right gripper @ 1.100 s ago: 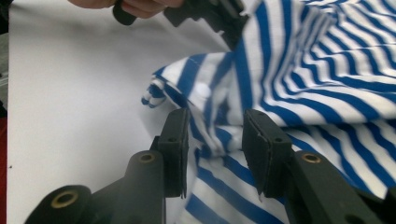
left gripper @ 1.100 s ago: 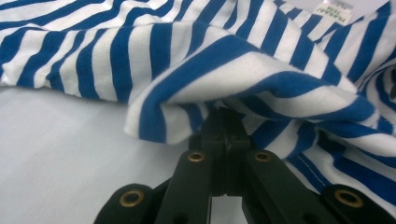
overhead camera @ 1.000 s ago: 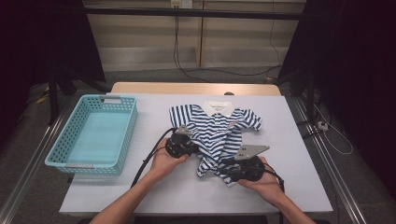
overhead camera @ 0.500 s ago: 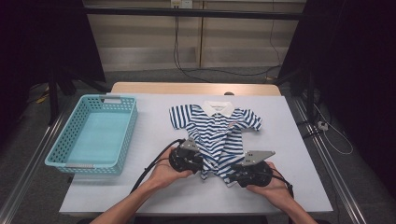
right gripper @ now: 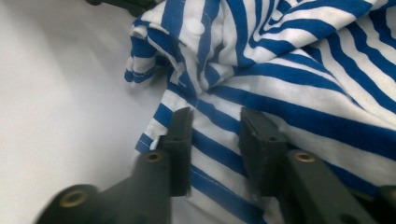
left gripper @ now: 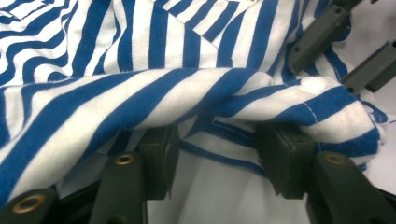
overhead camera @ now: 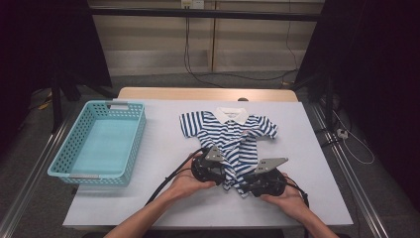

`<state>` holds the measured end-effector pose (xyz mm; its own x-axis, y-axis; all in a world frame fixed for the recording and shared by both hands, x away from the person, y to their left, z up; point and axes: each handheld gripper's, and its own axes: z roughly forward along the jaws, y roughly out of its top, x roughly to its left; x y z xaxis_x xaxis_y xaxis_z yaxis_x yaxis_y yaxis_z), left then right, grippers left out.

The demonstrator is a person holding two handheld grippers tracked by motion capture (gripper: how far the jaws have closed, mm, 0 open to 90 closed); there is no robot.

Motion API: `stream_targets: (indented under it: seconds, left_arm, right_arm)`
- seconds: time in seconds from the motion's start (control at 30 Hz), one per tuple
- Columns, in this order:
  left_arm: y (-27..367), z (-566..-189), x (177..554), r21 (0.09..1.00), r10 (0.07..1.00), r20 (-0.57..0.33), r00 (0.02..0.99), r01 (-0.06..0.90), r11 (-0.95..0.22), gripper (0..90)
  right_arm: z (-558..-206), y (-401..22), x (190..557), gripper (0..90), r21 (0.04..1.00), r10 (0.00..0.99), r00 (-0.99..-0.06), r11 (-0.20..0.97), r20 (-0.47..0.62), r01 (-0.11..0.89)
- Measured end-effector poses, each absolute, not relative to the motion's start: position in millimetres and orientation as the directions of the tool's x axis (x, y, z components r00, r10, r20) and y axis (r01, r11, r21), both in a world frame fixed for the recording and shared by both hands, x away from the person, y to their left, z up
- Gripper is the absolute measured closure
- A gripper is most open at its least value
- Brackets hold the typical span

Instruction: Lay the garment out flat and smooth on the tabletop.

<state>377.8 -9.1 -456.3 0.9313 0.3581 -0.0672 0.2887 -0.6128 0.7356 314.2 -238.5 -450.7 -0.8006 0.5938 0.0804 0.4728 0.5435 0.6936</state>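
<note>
The striped shirt [overhead camera: 232,141] lies on the white table [overhead camera: 163,148] with collar and sleeves spread flat at the far end, its lower hem bunched toward the person; the folding looks barely begun, since only the bottom edge is gathered and the body and sleeves have yet to be turned over; the blue basket [overhead camera: 96,144] stands well apart on the left with nothing in it; the left gripper [overhead camera: 210,171] sits at the hem's left corner, its jaws partly apart and just now opening, a rumpled fold of cloth [left gripper: 187,100] draped across the fingers [left gripper: 159,158] without being squeezed; the right gripper [overhead camera: 257,182] is at the right corner, its jaws just now closing with striped hem between the fingers [right gripper: 180,140], though whether they already pinch it I cannot tell
</note>
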Motion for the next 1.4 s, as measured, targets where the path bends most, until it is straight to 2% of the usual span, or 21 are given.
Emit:
stream_targets:
  seconds: [0.07,0.13,0.17,0.23,0.33,0.43,0.63,0.8,0.97,1.07,1.17,1.23,1.33,1.4]
  left_arm:
    - [-9.5,-455.9,376.5,0.739,0.369,-0.064,0.927,0.293,-0.607,62.6]
    - [-10.2,-455.9,376.9,0.743,0.375,-0.062,0.925,0.294,-0.602,78.7]
    - [-10.2,-455.1,377.4,0.737,0.372,-0.061,0.926,0.293,-0.609,81.9]
    - [-11.2,-454.6,376.7,0.738,0.395,-0.074,0.916,0.316,-0.596,87.6]
    - [-10.0,-453.1,378.4,0.733,0.379,-0.068,0.923,0.304,-0.608,89.2]
    - [-5.4,-451.0,380.3,0.726,0.402,-0.096,0.911,0.34,-0.598,89.7]
    - [13.8,-439.6,384.7,0.734,0.413,-0.1,0.905,0.347,-0.583,89.8]
    - [29.7,-433.3,378.9,0.714,0.433,-0.113,0.894,0.376,-0.59,89.8]
    - [54.6,-424.7,365.1,0.702,0.427,-0.114,0.897,0.377,-0.604,89.7]
    - [69.2,-423.5,357.0,0.708,0.446,-0.155,0.881,0.414,-0.572,89.7]
    - [85.4,-418.5,349.2,0.71,0.436,-0.153,0.887,0.406,-0.576,89.7]
    - [94.6,-417.4,341.8,0.712,0.46,-0.182,0.869,0.439,-0.548,89.7]
    - [105.8,-417.2,336.8,0.714,0.441,-0.188,0.877,0.431,-0.552,89.7]
    - [110.1,-417.8,332.3,0.704,0.45,-0.218,0.866,0.459,-0.542,89.7]
  right_arm:
    - [-450.5,-236.8,315.2,83.6,0.693,0.573,-0.815,0.552,0.09,0.464]
    - [-450.0,-235.6,314.8,86.8,0.689,0.578,-0.809,0.545,0.104,0.478]
    - [-449.8,-235.8,315.0,90.0,0.688,0.575,-0.81,0.542,0.114,0.482]
    - [-449.2,-234.9,314.2,90.0,0.686,0.573,-0.811,0.543,0.117,0.483]
    - [-447.7,-233.4,312.1,90.0,0.681,0.561,-0.819,0.552,0.123,0.481]
    - [-445.3,-232.4,307.3,90.0,0.691,0.538,-0.834,0.557,0.124,0.462]
    - [-433.1,-229.2,290.4,90.0,0.722,0.495,-0.855,0.534,0.154,0.44]
    - [-432.6,-226.8,277.0,90.0,0.718,0.478,-0.869,0.56,0.126,0.413]
    - [-431.1,-232.2,282.8,78.3,0.74,0.518,-0.847,0.523,0.119,0.424]
    - [-430.4,-237.5,287.1,71.4,0.755,0.555,-0.826,0.499,0.099,0.426]
    - [-427.9,-246.2,291.9,68.5,0.768,0.593,-0.801,0.475,0.081,0.43]
    - [-426.4,-253.1,295.7,66.3,0.777,0.62,-0.78,0.453,0.078,0.437]
    - [-425.6,-262.3,302.1,65.3,0.787,0.657,-0.751,0.426,0.071,0.447]
    - [-424.5,-268.2,306.9,63.5,0.791,0.68,-0.731,0.413,0.061,0.451]
